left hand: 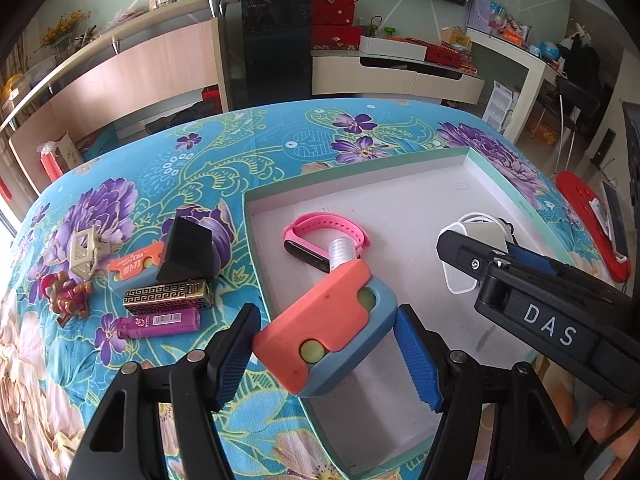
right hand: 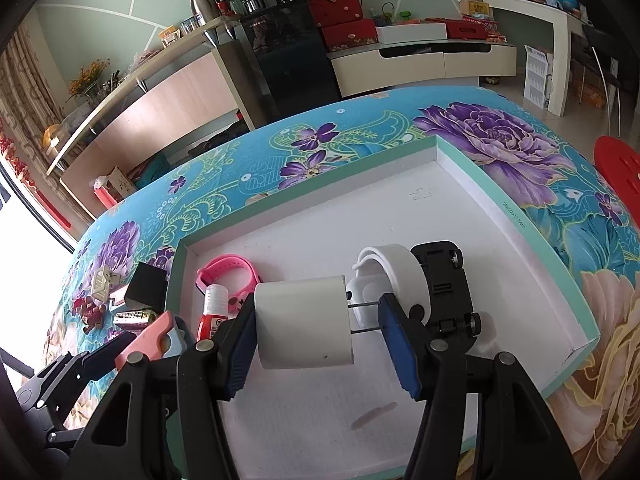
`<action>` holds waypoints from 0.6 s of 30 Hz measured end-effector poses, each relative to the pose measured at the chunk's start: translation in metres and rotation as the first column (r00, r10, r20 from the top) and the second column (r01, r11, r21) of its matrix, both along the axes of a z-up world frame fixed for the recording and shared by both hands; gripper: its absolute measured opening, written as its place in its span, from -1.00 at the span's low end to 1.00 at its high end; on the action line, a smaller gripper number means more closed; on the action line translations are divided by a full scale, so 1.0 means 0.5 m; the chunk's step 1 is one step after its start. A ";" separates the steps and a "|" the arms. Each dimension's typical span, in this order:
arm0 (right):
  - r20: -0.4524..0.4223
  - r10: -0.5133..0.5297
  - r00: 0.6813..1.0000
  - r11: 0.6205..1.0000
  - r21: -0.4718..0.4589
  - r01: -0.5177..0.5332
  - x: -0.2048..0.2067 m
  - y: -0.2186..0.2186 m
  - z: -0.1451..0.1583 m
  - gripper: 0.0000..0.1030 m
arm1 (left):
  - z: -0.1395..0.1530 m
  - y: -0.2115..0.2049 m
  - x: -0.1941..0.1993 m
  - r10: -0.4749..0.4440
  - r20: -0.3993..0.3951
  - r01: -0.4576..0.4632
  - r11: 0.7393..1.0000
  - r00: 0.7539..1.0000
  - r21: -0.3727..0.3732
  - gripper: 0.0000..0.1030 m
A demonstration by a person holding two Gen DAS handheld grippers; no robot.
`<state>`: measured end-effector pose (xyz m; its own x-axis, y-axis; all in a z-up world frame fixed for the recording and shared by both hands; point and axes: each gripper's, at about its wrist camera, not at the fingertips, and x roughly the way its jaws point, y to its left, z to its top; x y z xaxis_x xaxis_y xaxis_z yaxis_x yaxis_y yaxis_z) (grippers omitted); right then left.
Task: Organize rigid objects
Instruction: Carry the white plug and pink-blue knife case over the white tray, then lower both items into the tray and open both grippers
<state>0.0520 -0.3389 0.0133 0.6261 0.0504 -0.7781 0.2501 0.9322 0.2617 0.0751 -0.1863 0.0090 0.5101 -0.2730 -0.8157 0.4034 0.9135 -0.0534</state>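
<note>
Floral blue tablecloth [left hand: 192,168] covers the table, w/ a shallow white tray [right hand: 496,208] as landmark. Left gripper [left hand: 326,354] clamps the coral-and-blue toy cutter [left hand: 324,328], held over the tray's near-left edge; right gripper [right hand: 316,340] has its blue pads [right hand: 396,344] on either end of a white plug adapter [right hand: 304,322], prongs against the right pad, above the tray floor. Only the left view shows the loose items outside the tray's left wall: black wedge [left hand: 188,250], 2nd orange cutter [left hand: 134,264], brass lighter [left hand: 166,296], purple lighter [left hand: 158,322], clip [left hand: 86,252], small figurine [left hand: 66,294]. Only the right view shows the black toy car [right hand: 448,284] and white cable roll [right hand: 392,268] inside the tray, plus a red-and-white bottle [right hand: 212,312]. Pink wristband [left hand: 320,240] sits at the tray's left side. Tray's far half lies bare. In the left view the bottle is mostly hidden behind the cutter; right gripper body blocks the charger there.
</note>
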 end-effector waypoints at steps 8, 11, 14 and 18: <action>-0.018 0.002 1.000 1.000 -0.008 -0.002 0.001 0.000 -0.006 0.19 | -0.018 -0.021 -0.005 -0.028 -0.025 0.029 0.999 0.999 0.031 0.40; -0.031 0.004 0.999 1.000 -0.005 -0.005 0.004 0.001 -0.012 0.19 | -0.025 -0.023 -0.004 -0.027 -0.036 0.029 0.999 0.999 0.041 0.41; -0.049 0.004 0.999 1.000 -0.011 -0.004 0.007 0.003 -0.019 0.19 | -0.025 -0.026 -0.005 -0.031 -0.034 0.033 0.998 0.999 0.047 0.41; -0.057 -0.001 0.998 1.000 -0.008 0.000 0.008 0.001 -0.023 0.19 | -0.026 -0.029 -0.006 -0.040 -0.036 0.042 0.997 0.999 0.059 0.43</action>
